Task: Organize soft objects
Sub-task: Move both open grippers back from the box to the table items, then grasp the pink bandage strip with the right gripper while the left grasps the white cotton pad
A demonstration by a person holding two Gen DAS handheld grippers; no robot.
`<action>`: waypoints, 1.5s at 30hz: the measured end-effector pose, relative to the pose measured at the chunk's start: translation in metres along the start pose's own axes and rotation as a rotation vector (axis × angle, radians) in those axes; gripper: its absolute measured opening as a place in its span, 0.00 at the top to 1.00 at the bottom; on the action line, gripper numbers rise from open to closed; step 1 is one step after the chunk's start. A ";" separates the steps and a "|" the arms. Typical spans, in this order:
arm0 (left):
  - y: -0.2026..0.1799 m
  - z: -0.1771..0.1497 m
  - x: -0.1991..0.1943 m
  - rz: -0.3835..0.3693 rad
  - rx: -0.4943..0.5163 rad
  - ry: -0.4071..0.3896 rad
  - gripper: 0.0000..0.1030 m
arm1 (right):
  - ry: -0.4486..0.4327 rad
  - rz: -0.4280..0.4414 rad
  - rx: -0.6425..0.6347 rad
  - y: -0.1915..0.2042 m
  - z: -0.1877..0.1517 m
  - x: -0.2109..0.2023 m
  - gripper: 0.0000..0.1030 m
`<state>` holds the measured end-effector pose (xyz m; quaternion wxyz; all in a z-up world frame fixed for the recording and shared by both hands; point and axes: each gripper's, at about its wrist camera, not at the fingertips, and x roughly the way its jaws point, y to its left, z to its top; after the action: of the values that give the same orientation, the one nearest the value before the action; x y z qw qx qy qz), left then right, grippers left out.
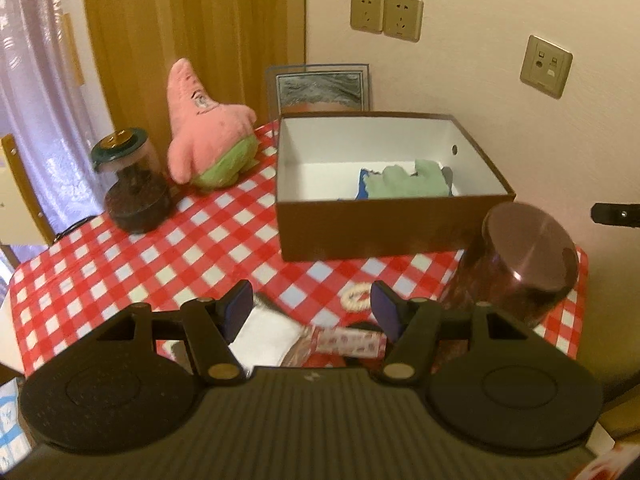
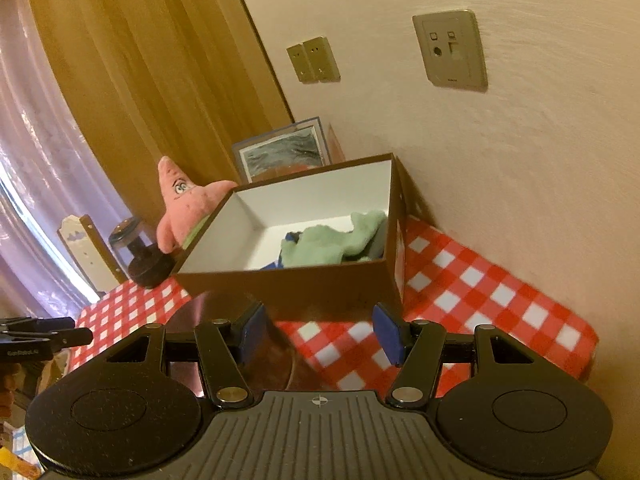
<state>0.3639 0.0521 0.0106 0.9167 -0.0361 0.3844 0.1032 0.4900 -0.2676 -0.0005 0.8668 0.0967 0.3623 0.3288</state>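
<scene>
**Soft things partly boxed, plush star left outside**

Soft objects are split between the brown box (image 1: 384, 224) and the checked tablecloth (image 1: 120, 280). A pale green cloth (image 1: 408, 184) already lies crumpled in the box's right half, over something blue, so part of the sorting looks done. The pink star plush (image 1: 204, 132) sits upright on the table just left of the box, leaning toward a dark-based jar (image 1: 132, 184); it is probably the biggest item left. Near the table's front edge lie a white folded cloth (image 1: 264, 332) and a patterned strip (image 1: 348, 344), apparently also waiting.

The plush looks fuzzy and squashy, with green shorts and a tall pointed head.

The left gripper (image 1: 312, 312) hangs over the white cloth with its fingers apart, holding nothing. The right gripper (image 2: 320, 332) faces the box, fingers likewise spread and empty, beside a shiny brown canister (image 1: 516, 260).
</scene>
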 end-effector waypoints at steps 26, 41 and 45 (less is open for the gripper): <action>0.036 -0.083 -0.051 0.045 -0.065 0.076 0.39 | 0.130 0.148 -0.133 0.104 -0.101 -0.010 0.42; 0.050 -0.114 -0.047 0.080 -0.117 0.141 0.39 | 0.202 0.174 -0.286 0.161 -0.139 0.036 0.42; 0.051 -0.119 -0.041 0.079 -0.117 0.150 0.39 | 0.203 0.164 -0.320 0.168 -0.142 0.048 0.42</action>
<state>0.2422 0.0780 -0.0429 0.8768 -0.0820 0.4464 0.1587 0.3327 -0.1185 -0.0612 0.8004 -0.0469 0.3820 0.4596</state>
